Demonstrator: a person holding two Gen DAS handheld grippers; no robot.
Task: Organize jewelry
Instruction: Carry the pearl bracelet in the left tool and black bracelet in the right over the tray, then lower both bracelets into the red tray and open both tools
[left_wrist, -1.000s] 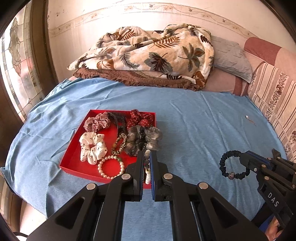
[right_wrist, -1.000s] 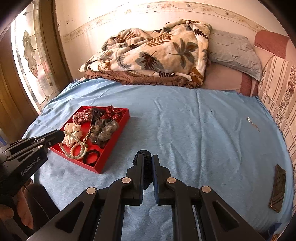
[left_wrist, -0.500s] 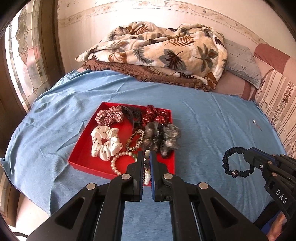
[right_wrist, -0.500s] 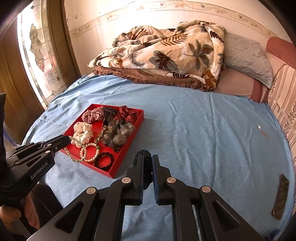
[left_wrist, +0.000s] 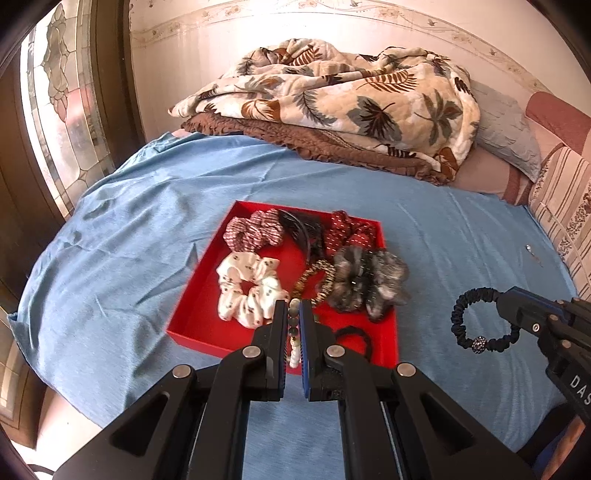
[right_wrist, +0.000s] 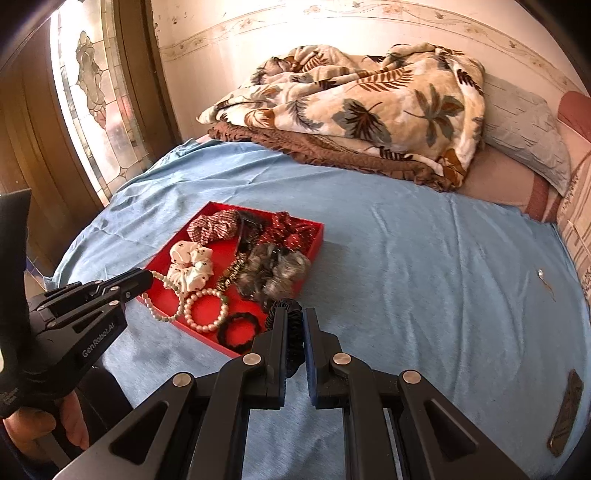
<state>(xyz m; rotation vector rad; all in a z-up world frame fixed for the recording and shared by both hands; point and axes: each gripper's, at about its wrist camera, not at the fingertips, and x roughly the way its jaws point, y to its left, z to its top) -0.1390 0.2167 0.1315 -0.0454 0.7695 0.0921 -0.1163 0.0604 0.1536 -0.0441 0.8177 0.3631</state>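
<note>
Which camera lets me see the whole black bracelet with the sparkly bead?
The left wrist view. There the black bracelet hangs as a full loop from the right gripper, sparkly bead at the bottom, over the blue bedsheet. In the right wrist view only a ruffled black edge shows, pinched between the fingers; the bead is hidden.

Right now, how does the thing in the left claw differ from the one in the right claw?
The left claw pinches a pale bead bracelet that dangles over the red tray. The right claw pinches a black hair tie with one sparkly bead, off to the tray's side. Both are loops.
</note>
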